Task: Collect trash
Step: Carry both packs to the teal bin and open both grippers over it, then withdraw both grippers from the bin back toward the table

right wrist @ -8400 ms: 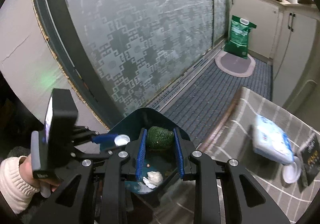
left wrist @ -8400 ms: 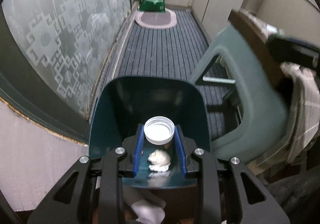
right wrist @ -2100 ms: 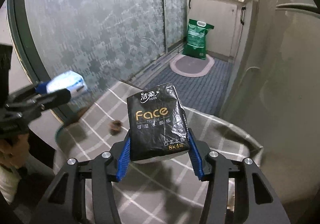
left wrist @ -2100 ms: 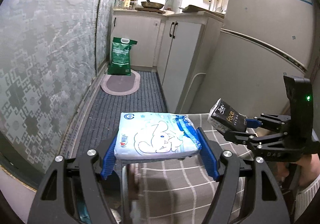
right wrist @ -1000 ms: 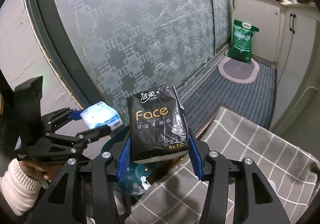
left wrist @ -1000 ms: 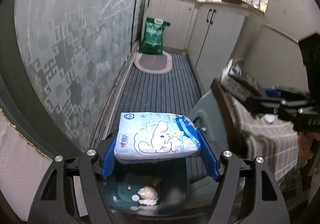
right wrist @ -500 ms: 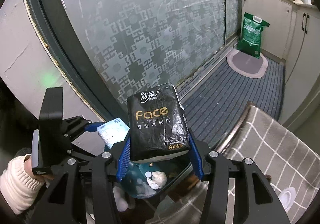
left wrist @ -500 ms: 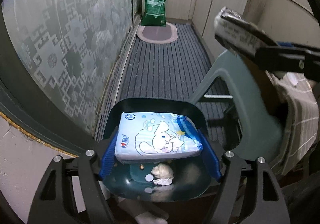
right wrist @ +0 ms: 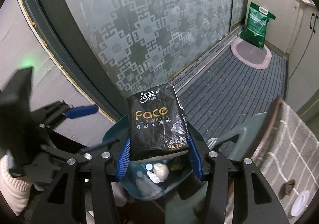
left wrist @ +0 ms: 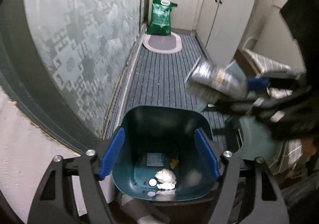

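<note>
Jaws of the left gripper (left wrist: 159, 154) stand wide with nothing between them, having just closed a little, and they hang over the mouth of the dark teal bin (left wrist: 165, 116) that sits on the striped floor mat (left wrist: 165, 76) beside the frosted patterned door (left wrist: 79, 30). Down on the bin's bottom lie a pale blue tissue pack (left wrist: 155, 159), a crumpled white wad (left wrist: 165, 176) and a small white cap (left wrist: 152, 182) (the pack lies flat toward the far wall). The right gripper (right wrist: 159, 154) is clamped on a black tissue pack (right wrist: 157, 122), its blue pads pressing the pack's two long sides, and the pack is held just above the same bin (right wrist: 111, 134). At the right edge of that view a checked cloth (right wrist: 289, 144) drapes the surface beside the bin. A white sleeve (right wrist: 12, 194) shows behind the left gripper.
</note>
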A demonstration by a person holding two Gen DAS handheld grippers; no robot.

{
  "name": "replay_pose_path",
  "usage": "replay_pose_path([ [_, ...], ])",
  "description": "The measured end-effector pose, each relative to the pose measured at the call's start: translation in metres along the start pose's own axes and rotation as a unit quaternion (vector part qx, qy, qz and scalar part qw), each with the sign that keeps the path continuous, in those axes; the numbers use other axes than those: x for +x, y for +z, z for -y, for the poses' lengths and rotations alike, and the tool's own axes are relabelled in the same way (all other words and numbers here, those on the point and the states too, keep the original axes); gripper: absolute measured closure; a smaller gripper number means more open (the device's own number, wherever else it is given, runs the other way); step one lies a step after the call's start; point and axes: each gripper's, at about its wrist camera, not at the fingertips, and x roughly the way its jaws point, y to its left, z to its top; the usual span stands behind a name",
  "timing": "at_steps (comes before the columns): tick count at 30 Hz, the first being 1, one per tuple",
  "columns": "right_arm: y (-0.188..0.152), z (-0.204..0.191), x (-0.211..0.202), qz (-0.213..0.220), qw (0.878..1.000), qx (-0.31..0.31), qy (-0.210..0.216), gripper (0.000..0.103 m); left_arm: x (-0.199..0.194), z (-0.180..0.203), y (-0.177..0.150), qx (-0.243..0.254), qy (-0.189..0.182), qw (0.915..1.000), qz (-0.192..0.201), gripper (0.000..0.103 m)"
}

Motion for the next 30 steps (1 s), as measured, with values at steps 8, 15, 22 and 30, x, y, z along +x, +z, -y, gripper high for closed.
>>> replay_pose_path([
  [8, 0.000, -0.022, 0.032, -0.031, 0.999, -0.010, 0.002, 0.051, -0.037, -0.019, 0.009, -0.032, 0.006, 0.9985, 0.043, 0.047],
  [15, -0.005, -0.043, 0.058, -0.057, 0.998, -0.026, 0.003, 0.051, -0.058, -0.023, 0.011, -0.035, 0.003, 0.9970, 0.068, 0.057],
  [22, -0.013, -0.051, 0.083, -0.094, 0.995, -0.034, -0.005, 0.051, -0.070, -0.029, 0.011, -0.037, 0.005, 0.9960, 0.080, 0.067],
  [30, -0.025, -0.052, 0.094, -0.122, 0.992, -0.033, -0.025, 0.047, -0.089, -0.028, 0.016, -0.038, -0.003, 0.9940, 0.102, 0.071],
])
